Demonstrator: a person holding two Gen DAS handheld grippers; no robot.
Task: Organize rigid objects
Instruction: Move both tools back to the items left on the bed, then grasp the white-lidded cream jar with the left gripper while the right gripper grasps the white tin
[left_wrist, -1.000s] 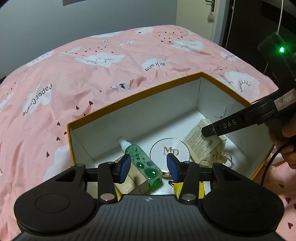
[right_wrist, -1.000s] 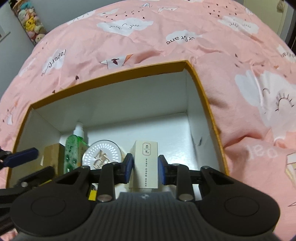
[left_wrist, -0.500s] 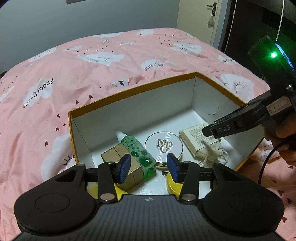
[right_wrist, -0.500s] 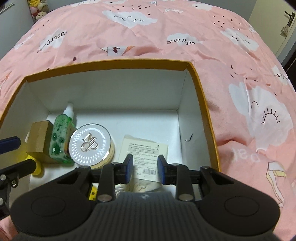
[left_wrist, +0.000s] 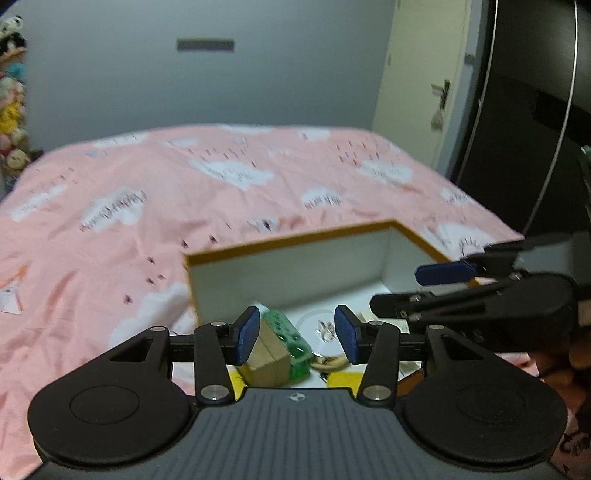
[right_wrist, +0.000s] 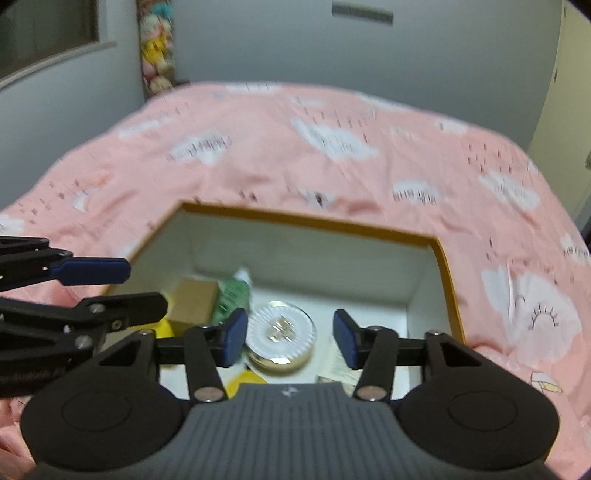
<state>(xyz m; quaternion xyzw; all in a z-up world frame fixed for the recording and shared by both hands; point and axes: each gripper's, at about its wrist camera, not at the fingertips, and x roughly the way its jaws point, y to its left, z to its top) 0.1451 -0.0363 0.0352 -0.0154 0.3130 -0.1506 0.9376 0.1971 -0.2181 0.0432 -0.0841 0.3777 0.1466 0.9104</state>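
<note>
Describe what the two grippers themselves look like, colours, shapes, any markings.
Both match. The left gripper and right gripper have a matte black body, ribbed grey in the middle with a small compass-like emblem, and round black lobes either side. Black linkage bars with silver pivot screws carry two fingers tipped with blue pads. Any lettering on the side is too blurred to read. No cables or sleeves show.

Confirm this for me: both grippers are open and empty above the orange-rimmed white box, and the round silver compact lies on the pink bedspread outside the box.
Not quite. The round silver compact lies inside the orange-rimmed white box, beside the green spray bottle, not on the pink bedspread. The right wrist view shows it. The rest holds: the left gripper and the right gripper are open and empty.
</note>
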